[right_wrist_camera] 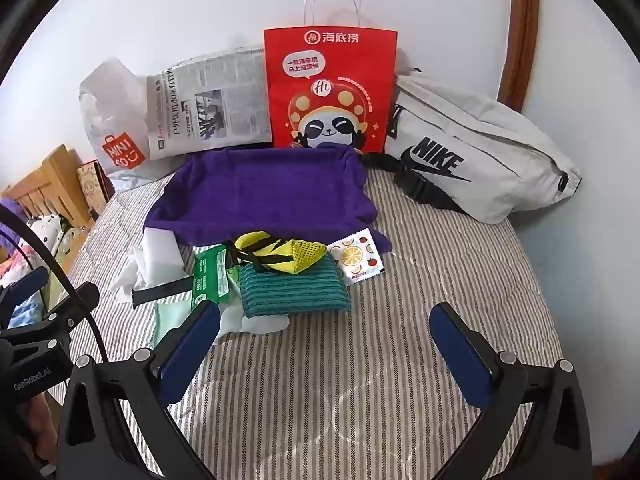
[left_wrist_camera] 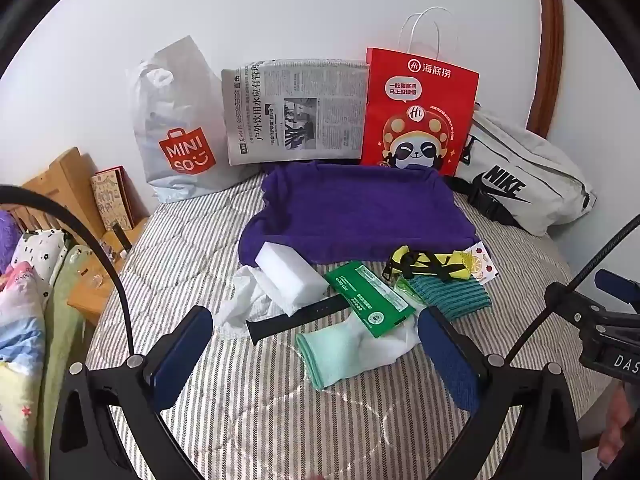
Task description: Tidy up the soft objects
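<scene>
Two grippers, the left gripper (left_wrist_camera: 316,344) and right gripper (right_wrist_camera: 326,340), hung wide open and empty over the bed (right_wrist_camera: 360,380). Soft objects lay at twelve o'clock; best begin with the mint sock (left_wrist_camera: 340,354), pinching one layer cleanly.

Soft clutter (right_wrist_camera: 280,276) before purple towel (right_wrist_camera: 264,196)

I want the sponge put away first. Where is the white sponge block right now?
The white sponge block lies on the striped bed at the purple towel's front left corner, left of the green packet.
</scene>
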